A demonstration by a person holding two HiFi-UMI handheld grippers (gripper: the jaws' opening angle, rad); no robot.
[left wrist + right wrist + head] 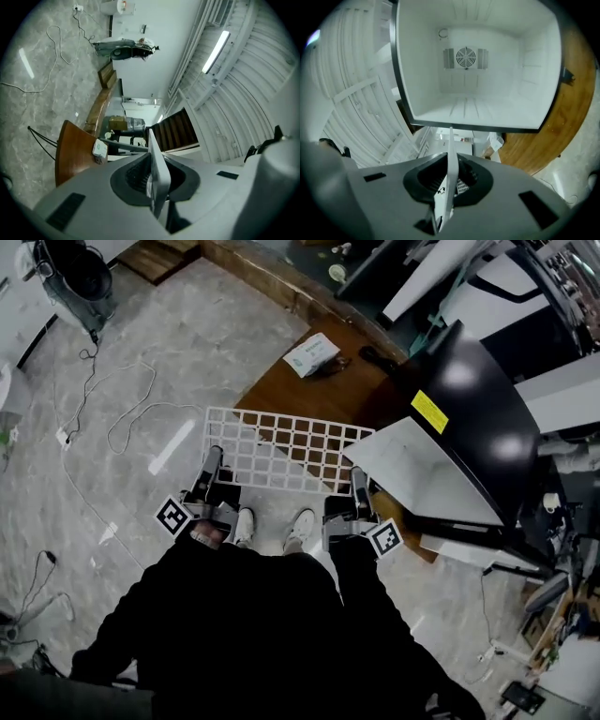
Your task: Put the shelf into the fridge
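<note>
Head view: our left gripper (pixel 212 461) and right gripper (pixel 358 480) hold the shelf (pixel 281 451) by its near edge, with the fridge (pixel 427 470) open at right. Left gripper view: fingers (pixel 103 215) clamp it. Right gripper view: likewise; we should keep it level, square to the fridge.

The left gripper (pixel 153 182) has its jaws clamped on the white shelf (pixel 155 151), seen edge-on, brown table (pixel 72 154) beyond

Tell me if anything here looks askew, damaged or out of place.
Nothing stands out. The white wire shelf looks intact, clamped at its near edge by the left gripper and right gripper, and the fridge stands open and empty.
</note>
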